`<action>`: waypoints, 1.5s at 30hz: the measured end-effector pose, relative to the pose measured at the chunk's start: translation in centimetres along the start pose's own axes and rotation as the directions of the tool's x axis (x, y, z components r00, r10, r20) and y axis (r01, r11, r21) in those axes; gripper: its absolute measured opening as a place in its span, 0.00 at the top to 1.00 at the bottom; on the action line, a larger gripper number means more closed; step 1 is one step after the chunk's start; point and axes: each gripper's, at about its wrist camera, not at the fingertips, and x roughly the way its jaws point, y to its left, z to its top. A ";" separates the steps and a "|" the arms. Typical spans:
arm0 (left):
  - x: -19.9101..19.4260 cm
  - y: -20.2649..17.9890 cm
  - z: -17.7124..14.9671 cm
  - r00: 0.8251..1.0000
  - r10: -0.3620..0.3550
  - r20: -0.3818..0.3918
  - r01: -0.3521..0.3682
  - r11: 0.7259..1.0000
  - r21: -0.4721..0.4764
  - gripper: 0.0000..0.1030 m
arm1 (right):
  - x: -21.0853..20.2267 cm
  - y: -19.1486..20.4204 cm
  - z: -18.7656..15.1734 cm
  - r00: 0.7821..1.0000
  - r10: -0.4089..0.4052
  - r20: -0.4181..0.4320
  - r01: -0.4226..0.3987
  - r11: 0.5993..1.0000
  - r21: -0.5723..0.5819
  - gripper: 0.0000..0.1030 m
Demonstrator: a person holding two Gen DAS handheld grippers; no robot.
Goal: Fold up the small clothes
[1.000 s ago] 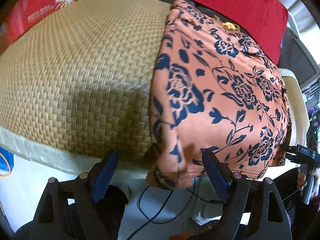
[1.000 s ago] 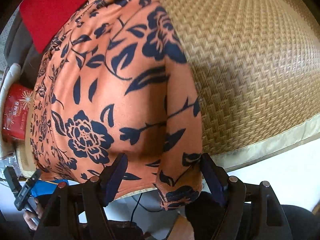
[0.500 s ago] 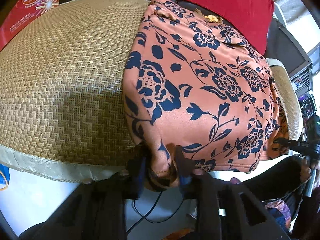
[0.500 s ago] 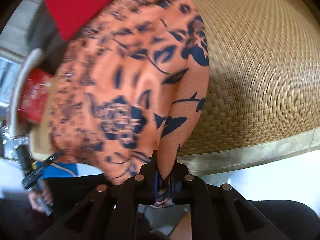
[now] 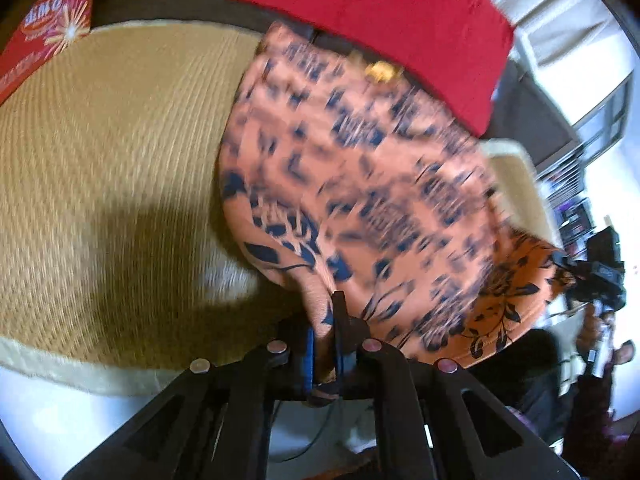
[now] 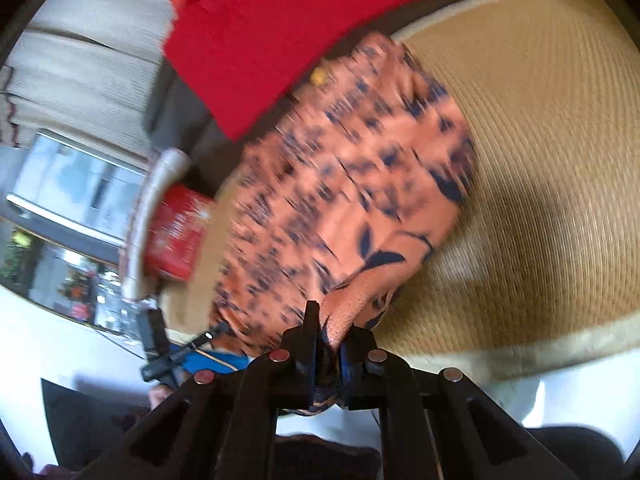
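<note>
An orange garment with a dark blue flower print (image 5: 360,184) lies on a woven straw mat (image 5: 100,160), its near edge raised off the mat with a shadow under it. My left gripper (image 5: 326,320) is closing down on the garment's near left corner, and its pads pinch the cloth. In the right wrist view the same garment (image 6: 352,184) is blurred, and my right gripper (image 6: 328,336) is shut on its near right corner. Each view shows the other gripper at the far corner, small and dark (image 5: 596,276) (image 6: 160,344).
A red cushion (image 5: 380,20) lies behind the garment, touching its far edge. A red printed box (image 5: 44,40) stands at the mat's far left. The mat (image 6: 540,160) has a pale cloth border along its near edge, with white floor and cables below.
Both grippers went from wide open around the near corners to shut on the cloth. Both have risen, lifting the garment's near edge off the mat.
</note>
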 end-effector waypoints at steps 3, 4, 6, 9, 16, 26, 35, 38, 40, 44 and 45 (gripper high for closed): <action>-2.4 -0.3 3.2 0.997 -0.045 0.063 0.044 0.999 0.008 0.93 | -1.8 1.4 3.2 0.996 0.049 0.078 -0.047 0.999 -0.024 0.92; -3.2 -0.2 4.7 0.995 -0.055 0.083 0.055 0.998 0.008 0.93 | -2.4 1.8 4.7 0.991 0.064 0.113 -0.061 0.998 -0.029 0.93; -4.1 -0.3 8.5 0.991 -0.064 0.116 0.063 0.998 0.007 0.93 | -3.5 2.3 7.4 0.980 0.085 0.178 -0.081 0.996 -0.030 0.93; -4.0 -0.5 13.5 0.987 -0.038 0.156 0.035 0.999 0.023 0.94 | -4.8 2.6 12.5 0.951 0.086 0.296 -0.087 0.996 -0.011 0.93; -2.2 0.0 15.9 0.982 -0.055 0.179 0.051 0.998 0.023 0.98 | -0.5 2.1 16.2 0.980 -0.074 0.186 0.074 0.997 0.009 0.89; -3.2 3.9 10.2 0.984 0.077 0.159 -0.063 0.993 -0.096 0.22 | 4.6 4.2 4.6 0.971 -0.234 0.038 0.237 0.964 -0.118 0.21; -3.3 1.9 11.2 0.980 0.120 0.161 -0.115 0.993 -0.037 0.22 | 11.3 10.9 1.7 0.864 -0.498 0.069 0.490 0.801 -0.345 0.21; -1.6 1.2 12.0 0.981 0.126 0.146 -0.128 0.992 0.006 0.22 | 13.0 9.8 0.8 0.816 -0.574 0.070 0.560 0.753 -0.346 0.22; 0.5 1.0 12.2 0.993 0.111 0.042 -0.112 0.993 0.039 0.22 | 13.4 8.5 0.6 0.789 -0.610 0.076 0.596 0.730 -0.334 0.24; 2.3 0.9 10.7 0.995 0.094 -0.037 -0.092 0.994 0.067 0.62 | 11.2 5.4 0.2 0.751 -0.656 0.077 0.648 0.710 -0.277 0.29; 2.5 0.7 10.4 0.994 0.101 -0.041 -0.097 0.992 0.082 0.74 | 9.8 4.4 0.1 0.746 -0.662 0.066 0.655 0.713 -0.251 0.29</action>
